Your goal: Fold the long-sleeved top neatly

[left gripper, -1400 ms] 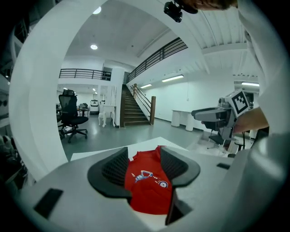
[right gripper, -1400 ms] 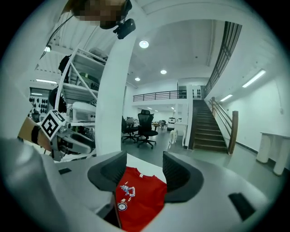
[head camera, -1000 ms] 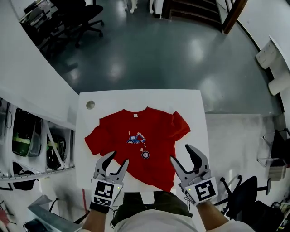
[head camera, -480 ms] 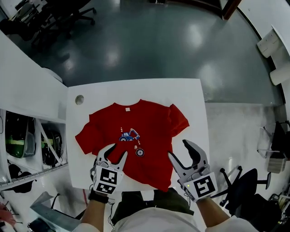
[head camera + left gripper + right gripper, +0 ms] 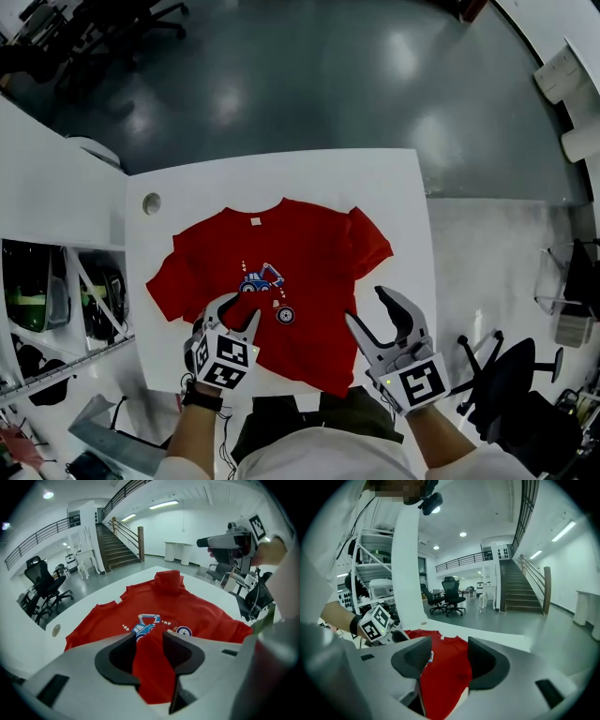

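The left gripper (image 5: 237, 309) tilts steeply down over the near-left hem of the red cotton top with a blue vehicle print (image 5: 309, 244). Its jaws have just been closing a little, yet stand apart with cloth showing in the gap, not pinched. The top lies flat in the middle of the white square desk (image 5: 394, 187), collar at the far side, hem towards the person and sleeves out to either side, so its length runs straight away from both hands. The right gripper (image 5: 366, 305) is held closer to level just beside the near-right hem corner, jaws wide and empty; the left looks nearer a grasp.
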Tool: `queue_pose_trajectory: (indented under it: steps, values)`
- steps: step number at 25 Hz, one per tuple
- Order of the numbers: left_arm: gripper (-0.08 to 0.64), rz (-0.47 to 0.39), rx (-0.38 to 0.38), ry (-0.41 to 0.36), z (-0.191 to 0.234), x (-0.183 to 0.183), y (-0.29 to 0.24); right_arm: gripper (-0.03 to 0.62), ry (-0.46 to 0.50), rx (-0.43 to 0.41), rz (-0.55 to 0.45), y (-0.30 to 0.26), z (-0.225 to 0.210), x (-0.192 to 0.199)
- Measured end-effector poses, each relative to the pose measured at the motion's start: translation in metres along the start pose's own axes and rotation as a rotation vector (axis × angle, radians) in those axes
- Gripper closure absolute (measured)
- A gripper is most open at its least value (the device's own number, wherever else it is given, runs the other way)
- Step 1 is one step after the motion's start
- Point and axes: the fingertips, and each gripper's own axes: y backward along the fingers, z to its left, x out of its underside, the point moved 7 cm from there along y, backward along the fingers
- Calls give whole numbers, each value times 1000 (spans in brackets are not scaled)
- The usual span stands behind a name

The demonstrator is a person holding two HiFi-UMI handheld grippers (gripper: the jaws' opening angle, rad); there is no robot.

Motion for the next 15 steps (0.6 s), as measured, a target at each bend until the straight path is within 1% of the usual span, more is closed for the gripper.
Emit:
queue_pose_trajectory:
  steps: [2,5,9,15]
  values:
    - [385,28,3,-15,0,2,-6,337,-22,-3,58,0,-1,4]
    - [403,58,5,-31,1,4,-12,338,-20,-3,49,-2,-6,6]
    - [424,98,7,-55,1,7,-20,339,-38,-9,84,-7,-8,10]
    - [499,144,1,-92,-6,13,-29,339,-40,-12,87,-8,-11,13]
